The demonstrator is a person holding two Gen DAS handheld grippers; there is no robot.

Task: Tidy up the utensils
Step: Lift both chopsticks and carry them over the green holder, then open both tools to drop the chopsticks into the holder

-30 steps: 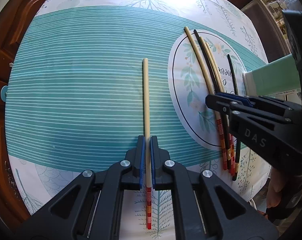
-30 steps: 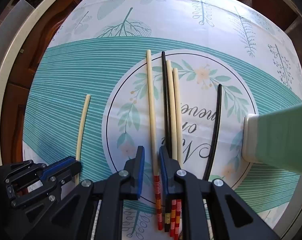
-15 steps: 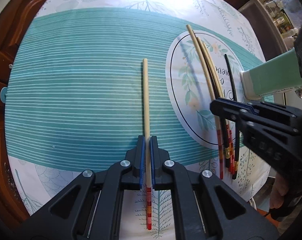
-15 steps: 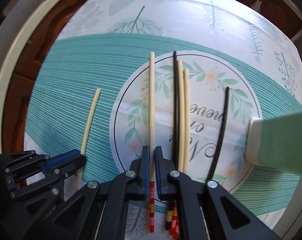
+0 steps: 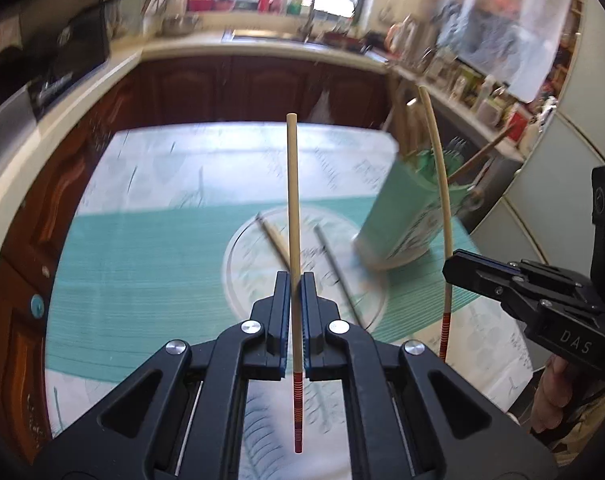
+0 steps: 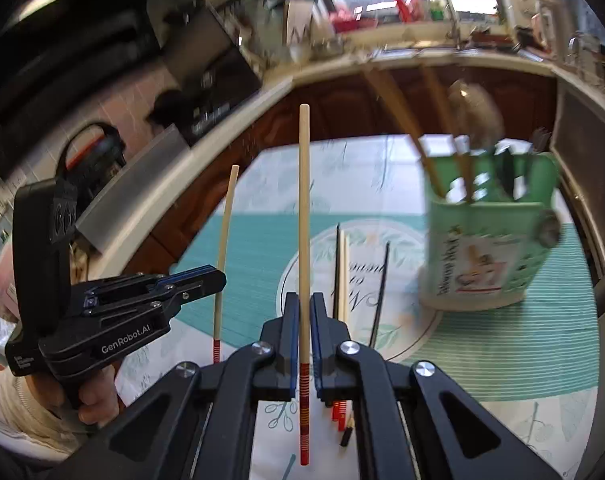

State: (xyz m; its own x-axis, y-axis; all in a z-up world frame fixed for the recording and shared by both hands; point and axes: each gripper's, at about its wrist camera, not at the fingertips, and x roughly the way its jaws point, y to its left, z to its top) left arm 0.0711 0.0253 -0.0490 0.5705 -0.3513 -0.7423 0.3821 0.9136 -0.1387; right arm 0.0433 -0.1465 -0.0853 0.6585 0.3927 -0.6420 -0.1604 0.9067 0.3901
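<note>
My left gripper point(image 5: 295, 280) is shut on a pale chopstick point(image 5: 293, 208) with a red banded end and holds it above the table. My right gripper point(image 6: 302, 300) is shut on a second pale chopstick point(image 6: 303, 208) of the same kind, also lifted. Each shows in the other view: the right gripper point(image 5: 452, 266) with its chopstick point(image 5: 438, 176), the left gripper point(image 6: 218, 276) with its chopstick point(image 6: 225, 236). A green utensil holder point(image 6: 486, 256) stands on the right of the table; it also shows in the left wrist view point(image 5: 402, 216). Several chopsticks point(image 6: 342, 272) lie on the round print.
The table carries a teal striped cloth point(image 5: 142, 264) with a round floral print point(image 6: 402, 344). Wooden utensils point(image 6: 394, 108) stand in the holder. Dark wood cabinets point(image 5: 262, 88) and a kitchen counter point(image 5: 262, 44) run behind the table.
Both grippers have lifted their chopsticks off the cloth and tilted up from looking down at the table to looking across it. The right gripper closed on its chopstick a moment before.
</note>
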